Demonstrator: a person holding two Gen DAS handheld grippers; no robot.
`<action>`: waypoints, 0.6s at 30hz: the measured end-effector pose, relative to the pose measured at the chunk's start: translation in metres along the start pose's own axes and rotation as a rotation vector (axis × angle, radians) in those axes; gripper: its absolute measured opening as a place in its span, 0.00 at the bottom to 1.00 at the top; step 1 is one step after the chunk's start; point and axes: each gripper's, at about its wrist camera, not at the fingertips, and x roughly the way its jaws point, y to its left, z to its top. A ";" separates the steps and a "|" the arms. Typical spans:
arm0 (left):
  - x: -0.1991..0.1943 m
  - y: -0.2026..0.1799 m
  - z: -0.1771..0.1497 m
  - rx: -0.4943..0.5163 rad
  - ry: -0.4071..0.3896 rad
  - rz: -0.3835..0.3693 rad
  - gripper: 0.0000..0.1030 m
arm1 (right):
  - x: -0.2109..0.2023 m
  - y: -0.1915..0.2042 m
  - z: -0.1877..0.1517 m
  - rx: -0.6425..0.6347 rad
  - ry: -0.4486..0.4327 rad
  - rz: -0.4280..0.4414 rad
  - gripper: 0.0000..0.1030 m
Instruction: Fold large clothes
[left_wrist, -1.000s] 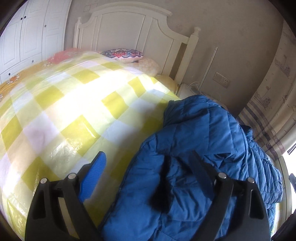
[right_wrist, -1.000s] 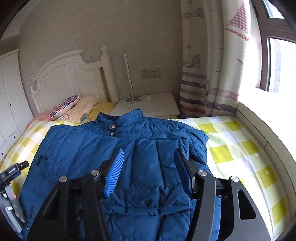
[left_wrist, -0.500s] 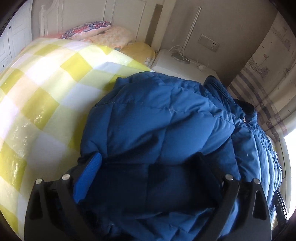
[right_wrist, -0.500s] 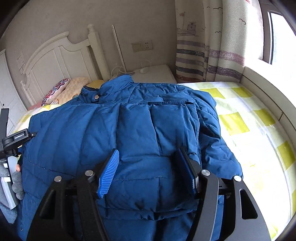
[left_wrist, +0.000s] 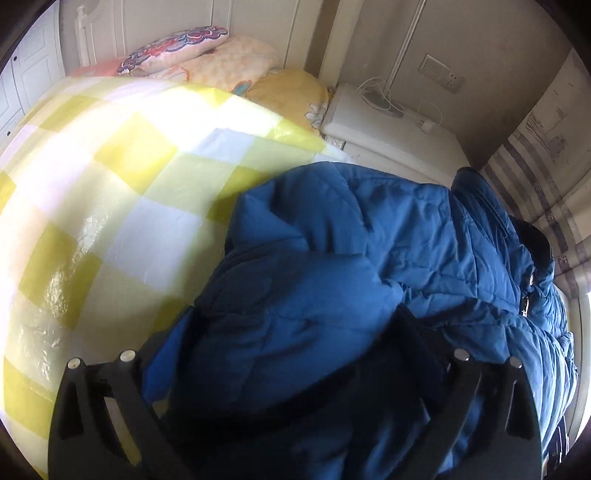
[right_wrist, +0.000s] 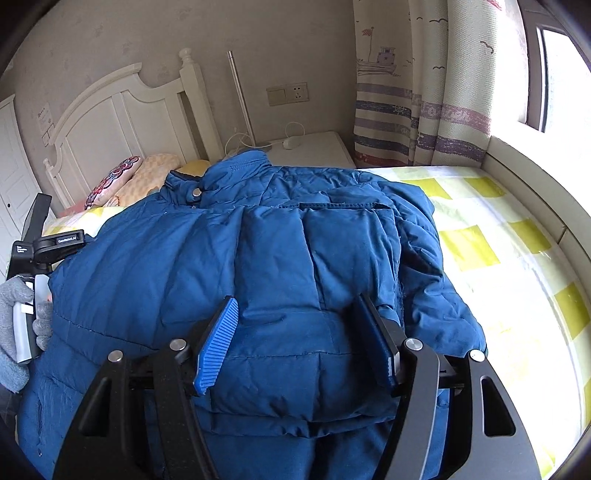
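Checked bedspread (right_wrist: 480, 240), blue jacket (right_wrist: 295, 258), pillows (left_wrist: 207, 55), nightstand (left_wrist: 388, 129)

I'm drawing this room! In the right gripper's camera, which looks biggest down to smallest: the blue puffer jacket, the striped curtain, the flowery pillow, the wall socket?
1. Blue puffer jacket, biggest, though it lies nearest the camera.
2. Striped curtain.
3. Flowery pillow.
4. Wall socket, smallest, but it is farther back than the pillow, so those two are less sure.

Blue quilted jacket (right_wrist: 280, 258) on a yellow-and-white checked bedspread (right_wrist: 498, 240); striped curtain (right_wrist: 417, 110) at one o'clock, white headboard (right_wrist: 122, 122) at ten.
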 end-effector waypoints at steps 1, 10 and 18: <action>0.002 0.000 0.002 -0.001 0.003 0.008 0.98 | 0.000 0.000 0.000 0.001 -0.001 0.002 0.61; -0.077 -0.002 -0.006 -0.048 -0.239 -0.065 0.94 | -0.012 -0.010 -0.002 0.048 -0.067 0.037 0.61; -0.029 -0.060 -0.029 0.148 -0.084 -0.046 0.97 | -0.011 -0.016 -0.001 0.075 -0.065 0.044 0.61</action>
